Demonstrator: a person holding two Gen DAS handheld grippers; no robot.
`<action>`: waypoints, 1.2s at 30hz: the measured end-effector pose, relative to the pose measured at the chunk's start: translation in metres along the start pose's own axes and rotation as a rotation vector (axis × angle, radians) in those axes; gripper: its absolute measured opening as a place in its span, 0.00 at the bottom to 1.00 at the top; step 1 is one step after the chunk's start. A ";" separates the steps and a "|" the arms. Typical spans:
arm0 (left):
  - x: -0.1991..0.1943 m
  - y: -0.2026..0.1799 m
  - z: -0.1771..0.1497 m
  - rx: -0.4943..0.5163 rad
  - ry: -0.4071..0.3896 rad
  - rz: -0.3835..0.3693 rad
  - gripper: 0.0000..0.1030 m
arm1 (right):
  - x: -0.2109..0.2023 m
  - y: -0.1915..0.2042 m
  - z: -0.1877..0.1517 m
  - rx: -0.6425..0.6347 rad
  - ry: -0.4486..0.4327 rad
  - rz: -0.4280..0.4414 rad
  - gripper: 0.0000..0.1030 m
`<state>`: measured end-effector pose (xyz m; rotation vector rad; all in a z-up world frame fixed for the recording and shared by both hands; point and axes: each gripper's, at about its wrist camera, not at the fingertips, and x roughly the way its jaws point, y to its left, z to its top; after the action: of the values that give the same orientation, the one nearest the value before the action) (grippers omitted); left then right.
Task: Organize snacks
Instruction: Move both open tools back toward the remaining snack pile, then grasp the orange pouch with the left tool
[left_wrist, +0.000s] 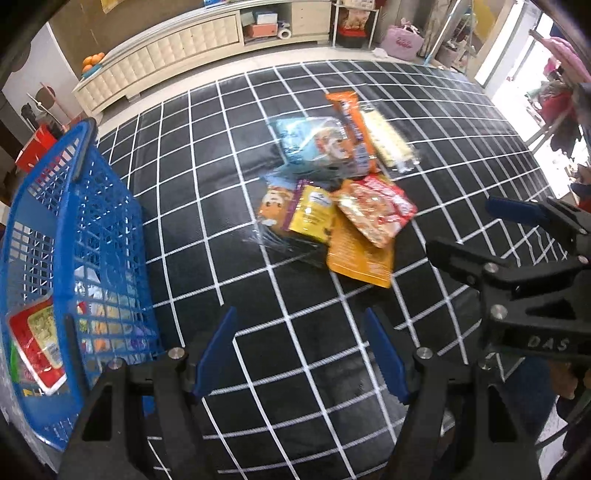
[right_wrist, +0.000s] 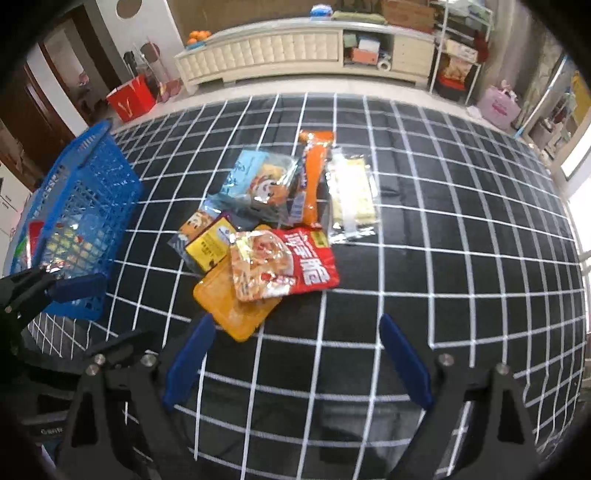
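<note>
A heap of snack packets lies mid-table: a red bag (right_wrist: 306, 262), an orange pouch (right_wrist: 234, 308) under it, a small yellow packet (right_wrist: 208, 247), a blue cartoon bag (right_wrist: 258, 181), an orange bar pack (right_wrist: 314, 177) and a pale wafer pack (right_wrist: 351, 195). The same red bag (left_wrist: 376, 210) and orange pouch (left_wrist: 358, 258) show in the left wrist view. A blue plastic basket (left_wrist: 92, 236) at the left holds several packets. My left gripper (left_wrist: 301, 350) hangs open over bare cloth, short of the heap. My right gripper (right_wrist: 295, 354) is open too, empty, just in front of the orange pouch.
The table wears a black cloth with a white grid (right_wrist: 443, 240). A cream sideboard (right_wrist: 280, 51) runs along the far wall, with a red paper bag (right_wrist: 129, 98) and a pink bag (right_wrist: 498, 105) on the floor. The right gripper's black frame (left_wrist: 524, 266) fills the left view's right side.
</note>
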<state>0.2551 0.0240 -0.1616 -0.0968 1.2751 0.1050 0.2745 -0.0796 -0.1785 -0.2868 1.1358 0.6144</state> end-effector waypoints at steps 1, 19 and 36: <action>0.004 0.002 0.002 -0.001 0.004 -0.002 0.67 | 0.007 0.002 0.004 -0.010 0.008 -0.004 0.90; 0.042 0.024 0.013 -0.046 0.046 -0.007 0.67 | 0.051 0.022 0.017 -0.081 0.076 -0.002 0.43; 0.043 0.008 0.012 -0.001 0.036 -0.082 0.67 | 0.017 -0.032 -0.006 0.056 0.027 0.052 0.07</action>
<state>0.2774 0.0348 -0.1998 -0.1524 1.3052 0.0331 0.2935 -0.1028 -0.1992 -0.2189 1.1872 0.6253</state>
